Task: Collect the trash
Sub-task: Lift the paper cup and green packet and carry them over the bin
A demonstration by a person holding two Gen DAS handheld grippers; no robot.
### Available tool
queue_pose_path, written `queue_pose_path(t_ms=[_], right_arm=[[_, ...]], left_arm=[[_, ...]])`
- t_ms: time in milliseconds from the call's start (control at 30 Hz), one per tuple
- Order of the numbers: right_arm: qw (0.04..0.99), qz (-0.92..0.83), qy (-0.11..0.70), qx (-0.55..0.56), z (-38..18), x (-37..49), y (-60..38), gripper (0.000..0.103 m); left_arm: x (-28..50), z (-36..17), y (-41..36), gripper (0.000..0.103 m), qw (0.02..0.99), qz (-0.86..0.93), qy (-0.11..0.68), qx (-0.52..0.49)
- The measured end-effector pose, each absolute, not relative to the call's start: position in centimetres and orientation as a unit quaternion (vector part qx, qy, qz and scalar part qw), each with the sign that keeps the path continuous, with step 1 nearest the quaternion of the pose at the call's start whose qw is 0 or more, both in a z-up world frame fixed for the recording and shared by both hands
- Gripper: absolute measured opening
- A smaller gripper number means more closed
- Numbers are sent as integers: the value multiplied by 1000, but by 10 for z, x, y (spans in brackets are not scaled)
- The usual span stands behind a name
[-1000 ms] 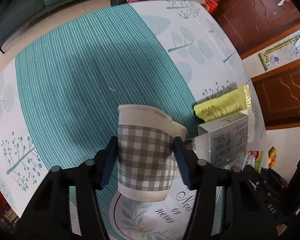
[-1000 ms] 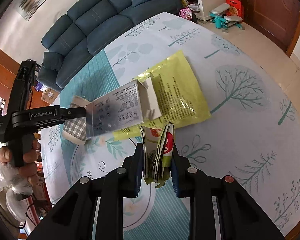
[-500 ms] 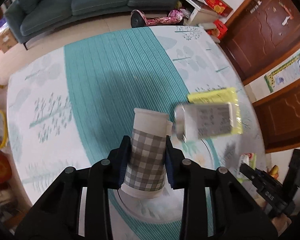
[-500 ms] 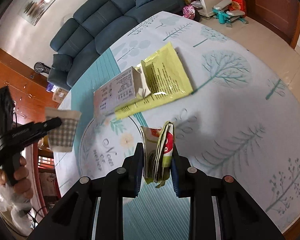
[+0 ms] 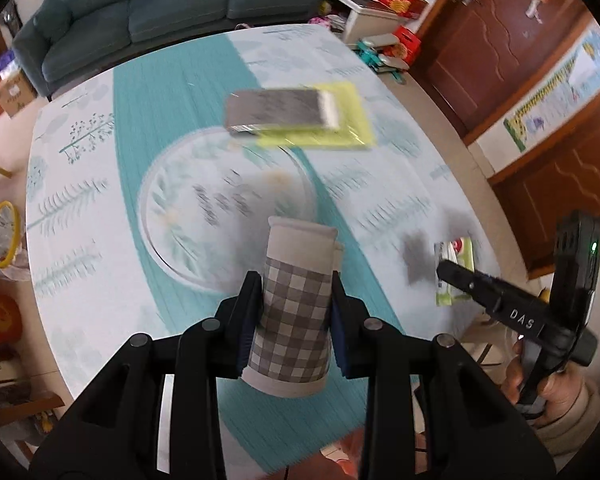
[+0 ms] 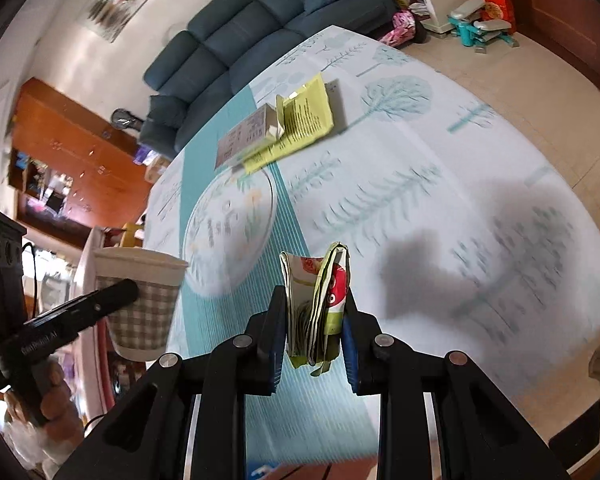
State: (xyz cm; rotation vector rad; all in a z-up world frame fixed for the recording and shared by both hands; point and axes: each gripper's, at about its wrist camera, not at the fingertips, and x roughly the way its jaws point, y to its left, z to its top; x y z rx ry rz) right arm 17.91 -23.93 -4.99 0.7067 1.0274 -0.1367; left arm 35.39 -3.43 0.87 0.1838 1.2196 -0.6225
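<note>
Left gripper point(image 5: 294, 316): clamping the checked paper cup point(image 5: 294, 308) mid-wall, above the table point(image 5: 80, 220).
Right gripper point(image 6: 314, 328): pinching a folded wrapper point(image 6: 318, 304).
Cup handling: seeming light, crushable; hold gently below the rim.
Wrapper handling: probably thin and slippery.

Teal sofa point(image 5: 148, 12) behind round table point(image 5: 80, 208) w/ tree-print cloth (wood doors point(image 5: 496, 40) right).

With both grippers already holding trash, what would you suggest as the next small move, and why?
Probably carry both loads off the table to a bin, which is not in view. The left gripper clamps the checked paper cup, the right gripper the folded wrapper; neither can take the box.
</note>
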Motion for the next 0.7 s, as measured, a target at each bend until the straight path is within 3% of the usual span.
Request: queue_pose_path(t_ms=[467,700], right_arm=[[807,31,514,288,-58,-17,-288,24],[780,40,542,311,-87,-65,-299,24]], left_arm=[[102,-15,-125,28,776,-258,570,78],[37,-39,-153,28,765,-238,587,117]])
